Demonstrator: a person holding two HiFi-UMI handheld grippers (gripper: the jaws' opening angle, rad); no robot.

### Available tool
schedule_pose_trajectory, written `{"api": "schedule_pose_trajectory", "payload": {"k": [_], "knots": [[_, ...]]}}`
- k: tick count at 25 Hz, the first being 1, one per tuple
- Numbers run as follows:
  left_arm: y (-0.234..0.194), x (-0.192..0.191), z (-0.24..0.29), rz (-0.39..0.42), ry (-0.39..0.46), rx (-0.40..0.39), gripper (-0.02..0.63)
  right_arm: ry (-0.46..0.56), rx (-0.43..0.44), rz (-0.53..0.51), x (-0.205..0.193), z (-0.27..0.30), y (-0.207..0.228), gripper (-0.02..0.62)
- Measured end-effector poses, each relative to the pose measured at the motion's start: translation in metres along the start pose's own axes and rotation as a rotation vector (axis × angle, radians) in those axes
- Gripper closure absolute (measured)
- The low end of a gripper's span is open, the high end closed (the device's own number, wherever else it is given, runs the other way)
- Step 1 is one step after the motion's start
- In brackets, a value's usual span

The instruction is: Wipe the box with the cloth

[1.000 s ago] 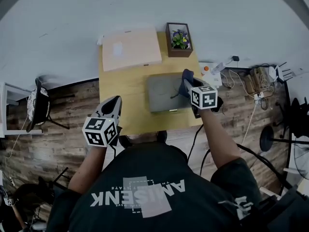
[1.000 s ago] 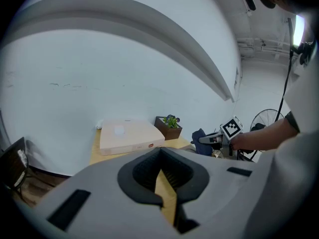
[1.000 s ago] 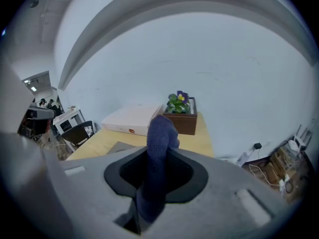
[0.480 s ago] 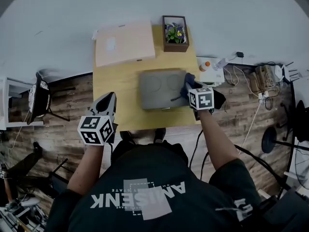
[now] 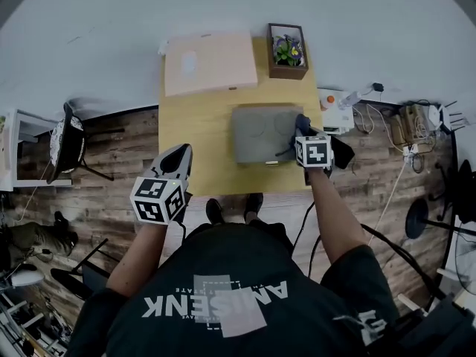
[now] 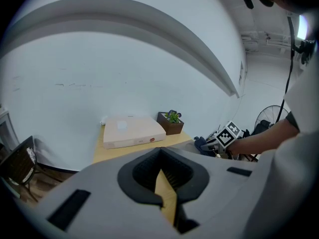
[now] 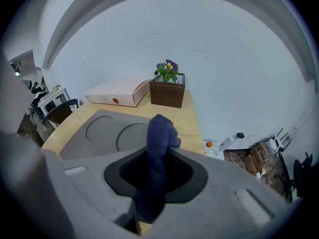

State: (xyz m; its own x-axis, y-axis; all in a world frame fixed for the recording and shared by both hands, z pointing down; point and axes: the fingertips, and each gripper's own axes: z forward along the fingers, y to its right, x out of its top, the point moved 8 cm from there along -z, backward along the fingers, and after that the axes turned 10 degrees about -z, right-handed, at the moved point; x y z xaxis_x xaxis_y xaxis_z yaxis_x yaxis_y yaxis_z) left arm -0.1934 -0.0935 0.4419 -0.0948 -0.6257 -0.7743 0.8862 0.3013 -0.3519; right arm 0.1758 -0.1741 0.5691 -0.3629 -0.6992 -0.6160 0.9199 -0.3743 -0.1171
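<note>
A flat grey box (image 5: 262, 132) with two round marks on its lid (image 7: 107, 131) lies in the middle of the yellow table (image 5: 197, 140). My right gripper (image 5: 301, 131) is at the box's right edge, shut on a dark blue cloth (image 5: 303, 123). In the right gripper view the cloth (image 7: 160, 133) stands up between the jaws of the right gripper (image 7: 149, 193) over the lid's near right part. My left gripper (image 5: 177, 163) hangs at the table's front left edge, away from the box. Its jaws look closed with nothing in them, as the left gripper (image 6: 167, 193) view shows.
A pale pink flat carton (image 5: 210, 62) lies at the table's back left, and a brown planter (image 5: 288, 50) with flowers stands at the back right. White devices (image 5: 338, 114) and cables lie on the floor to the right. A dark chair (image 5: 67, 143) stands to the left.
The head view has shifted. The right gripper keeps the cloth at the grey box's right edge, and the left gripper stays near the table's front left.
</note>
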Motion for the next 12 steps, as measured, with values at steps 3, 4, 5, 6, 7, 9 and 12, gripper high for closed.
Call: {"api": "schedule_pose_trajectory", "payload": {"k": [3, 4, 5, 6, 7, 9, 12], "knots": [[-0.008, -0.002, -0.011, 0.002, 0.014, -0.013, 0.607, -0.004, 0.028, 0.011, 0.002, 0.002, -0.015, 0.511], [-0.011, -0.002, -0.013, 0.002, 0.017, -0.013, 0.607, -0.004, 0.037, 0.009, 0.004, 0.002, -0.020, 0.511], [-0.013, -0.002, -0.015, -0.001, 0.019, -0.012, 0.609, -0.006, 0.042, 0.006, 0.006, 0.003, -0.025, 0.511], [-0.015, -0.002, -0.016, -0.004, 0.021, -0.012, 0.609, -0.008, 0.047, 0.006, 0.007, 0.003, -0.029, 0.511], [-0.017, -0.002, -0.018, -0.007, 0.023, -0.013, 0.607, -0.010, 0.056, 0.007, 0.009, 0.004, -0.034, 0.511], [-0.020, -0.004, -0.022, -0.010, 0.023, -0.015, 0.607, -0.009, 0.090, 0.008, 0.014, 0.008, -0.046, 0.511], [-0.025, -0.008, -0.031, -0.020, 0.020, -0.013, 0.609, 0.000, 0.122, 0.009, 0.022, 0.013, -0.061, 0.511]]}}
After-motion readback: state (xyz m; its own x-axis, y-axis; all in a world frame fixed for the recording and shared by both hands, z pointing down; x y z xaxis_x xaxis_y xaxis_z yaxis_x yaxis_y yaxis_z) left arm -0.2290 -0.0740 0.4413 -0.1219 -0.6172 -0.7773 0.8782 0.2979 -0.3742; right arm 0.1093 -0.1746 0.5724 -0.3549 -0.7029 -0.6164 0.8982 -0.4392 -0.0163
